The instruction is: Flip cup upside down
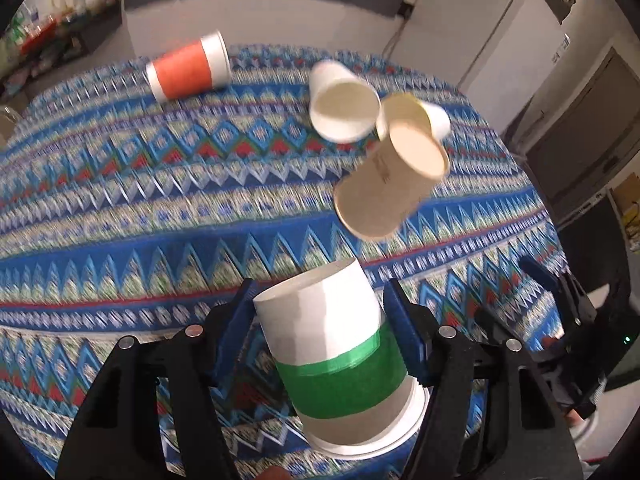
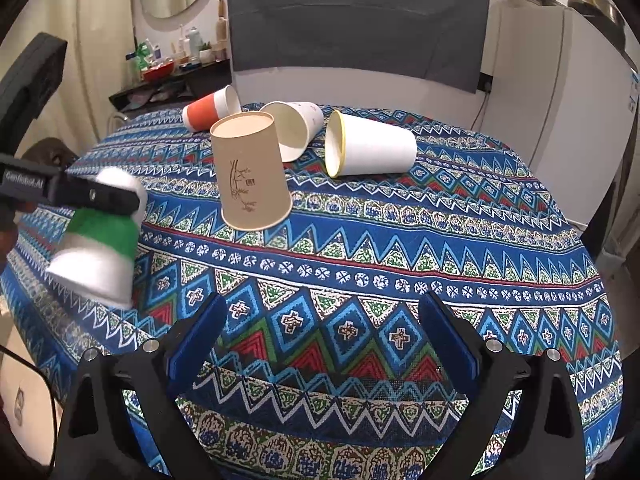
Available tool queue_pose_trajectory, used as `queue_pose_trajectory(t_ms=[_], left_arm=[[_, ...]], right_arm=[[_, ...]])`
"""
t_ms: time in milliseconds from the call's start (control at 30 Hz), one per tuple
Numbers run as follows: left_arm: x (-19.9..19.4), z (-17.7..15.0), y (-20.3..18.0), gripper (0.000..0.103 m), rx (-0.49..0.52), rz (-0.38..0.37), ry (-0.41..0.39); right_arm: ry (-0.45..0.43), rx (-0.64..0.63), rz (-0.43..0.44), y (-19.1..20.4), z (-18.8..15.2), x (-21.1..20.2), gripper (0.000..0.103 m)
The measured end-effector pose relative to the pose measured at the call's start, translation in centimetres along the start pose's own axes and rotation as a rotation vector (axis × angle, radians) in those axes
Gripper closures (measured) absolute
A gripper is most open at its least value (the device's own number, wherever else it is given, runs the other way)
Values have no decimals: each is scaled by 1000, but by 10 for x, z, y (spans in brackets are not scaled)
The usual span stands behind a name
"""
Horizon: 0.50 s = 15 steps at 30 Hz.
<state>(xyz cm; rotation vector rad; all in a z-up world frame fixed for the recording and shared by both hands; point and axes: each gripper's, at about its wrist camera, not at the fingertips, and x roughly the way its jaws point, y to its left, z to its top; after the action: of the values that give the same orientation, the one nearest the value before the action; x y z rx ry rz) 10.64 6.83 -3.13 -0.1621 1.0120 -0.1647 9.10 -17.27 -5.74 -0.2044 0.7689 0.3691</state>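
The left gripper (image 1: pixel 320 312) is clamped on a white cup (image 1: pixel 340 356) with a green band, held above the desk (image 2: pixel 360 264) at its left edge, base up, rim down, slightly tilted. The right gripper (image 2: pixel 324 336) hangs wide open with nothing in it. Beyond, a brown cup (image 2: pixel 250 172) stands inverted, and three cups lie on their sides.

**Cups around the upturned cup**

An upturned cup (image 2: pixel 252 172) stood on the tabletop (image 2: pixel 400 248). Behind it lay three tipped cups (image 2: pixel 296 128), one at its left, two at its right. The held cup (image 2: pixel 100 240) hung at its near left.
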Motion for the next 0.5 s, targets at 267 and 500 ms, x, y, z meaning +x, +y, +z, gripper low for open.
queue_pose_trajectory(t_ms=[267,500], left_arm=[[-15,-4,1,39,76,85,-163],[-33,-19,-19,40,196,139,-269]], right_arm=[[-27,5,-86,-3,8,-6,11],[-37,33,-74,-2,10,-9,10]])
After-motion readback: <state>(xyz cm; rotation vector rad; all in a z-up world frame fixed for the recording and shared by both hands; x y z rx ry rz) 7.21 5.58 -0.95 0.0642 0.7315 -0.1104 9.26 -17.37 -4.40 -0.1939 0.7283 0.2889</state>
